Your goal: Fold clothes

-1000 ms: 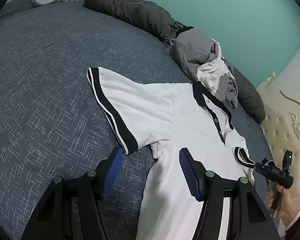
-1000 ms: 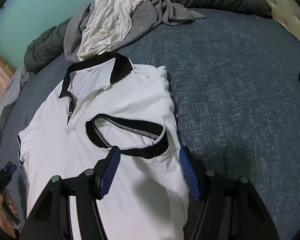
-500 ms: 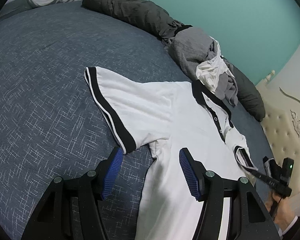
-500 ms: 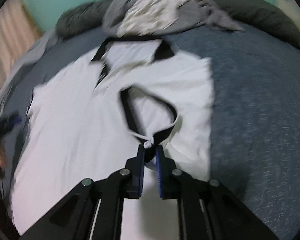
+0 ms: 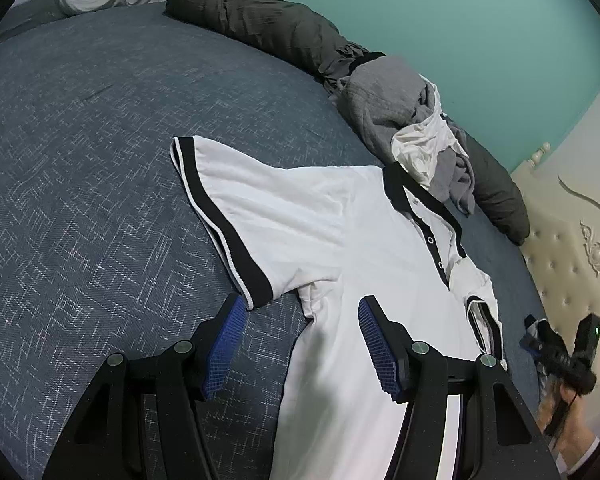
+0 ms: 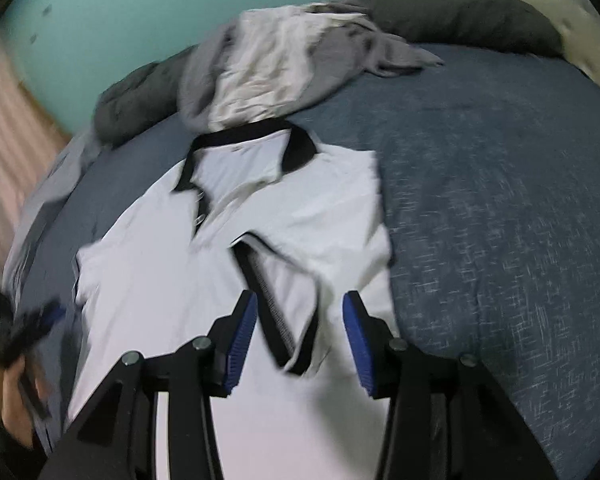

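A white polo shirt with black collar and black sleeve bands lies face up on the blue bedspread. Its one sleeve is spread flat to the side. The other sleeve is folded in over the chest, its black cuff lying loose. My left gripper is open above the armpit, one pad near the flat sleeve's cuff. My right gripper is open, its blue pads on either side of the folded cuff without touching it. That right gripper also appears at the far edge of the left wrist view.
A heap of grey and white clothes lies just beyond the collar, with dark pillows along the teal wall. A padded cream headboard stands at one side. Blue bedspread stretches out on both sides of the shirt.
My right gripper was shut on the folded sleeve's cuff half a second ago; it has let go and stands open. The cuff now lies on the shirt. My left gripper has barely moved.
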A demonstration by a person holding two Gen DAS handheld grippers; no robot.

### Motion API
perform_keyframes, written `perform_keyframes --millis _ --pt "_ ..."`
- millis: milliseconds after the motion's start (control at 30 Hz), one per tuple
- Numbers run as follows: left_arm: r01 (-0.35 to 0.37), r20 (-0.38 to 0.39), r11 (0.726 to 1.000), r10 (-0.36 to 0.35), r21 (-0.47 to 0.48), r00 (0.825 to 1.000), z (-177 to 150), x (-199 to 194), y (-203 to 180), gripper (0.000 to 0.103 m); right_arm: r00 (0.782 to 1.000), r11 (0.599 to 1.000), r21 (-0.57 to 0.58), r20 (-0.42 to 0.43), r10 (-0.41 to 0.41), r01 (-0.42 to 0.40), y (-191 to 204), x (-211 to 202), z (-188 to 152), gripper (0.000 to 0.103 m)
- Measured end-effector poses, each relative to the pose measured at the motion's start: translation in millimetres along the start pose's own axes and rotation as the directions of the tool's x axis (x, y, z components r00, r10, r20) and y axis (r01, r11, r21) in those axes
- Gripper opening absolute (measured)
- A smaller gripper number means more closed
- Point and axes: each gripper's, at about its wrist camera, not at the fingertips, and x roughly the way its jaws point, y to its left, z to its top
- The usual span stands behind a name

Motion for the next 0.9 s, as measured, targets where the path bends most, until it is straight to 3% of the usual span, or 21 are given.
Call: perform_keyframes --millis 200,300,400,500,667,800,900 --pt "-0.004 -0.002 1.000 0.004 -0.005 1.000 0 1 2 0.063 0.995 0.998 -0.011 -0.079 -0.069 0.068 2 38 6 0.044" --pt "-0.004 -0.002 1.000 0.004 -0.002 1.000 0 1 2 0.063 0.994 0.997 -0.037 -0.086 -0.074 0.071 6 45 1 0.015" --pt "-0.004 -0.001 1.000 0.004 -0.004 1.000 0 1 2 0.063 0.992 0.992 -0.096 -0.086 -0.089 0.081 19 46 -3 0.004" --pt "-0.003 0.000 1.000 0.003 -0.006 1.000 0 1 2 0.063 0.991 0.976 -0.199 -0.081 -0.109 0.091 38 45 -8 0.003" --pt "-0.003 -0.003 1.000 0.003 -0.002 1.000 -2 1 1 0.063 0.984 0.937 -0.344 -0.141 -0.111 0.057 69 59 -20 0.003" --pt "-0.004 -0.003 1.000 0.004 -0.001 1.000 -2 0 1 0.063 0.982 0.947 -0.320 -0.176 -0.074 0.014 71 58 -21 0.006" --pt "-0.004 -0.003 1.000 0.004 -0.005 1.000 -2 0 2 0.063 0.990 0.966 -0.252 -0.136 0.030 -0.064 64 41 -15 0.022"
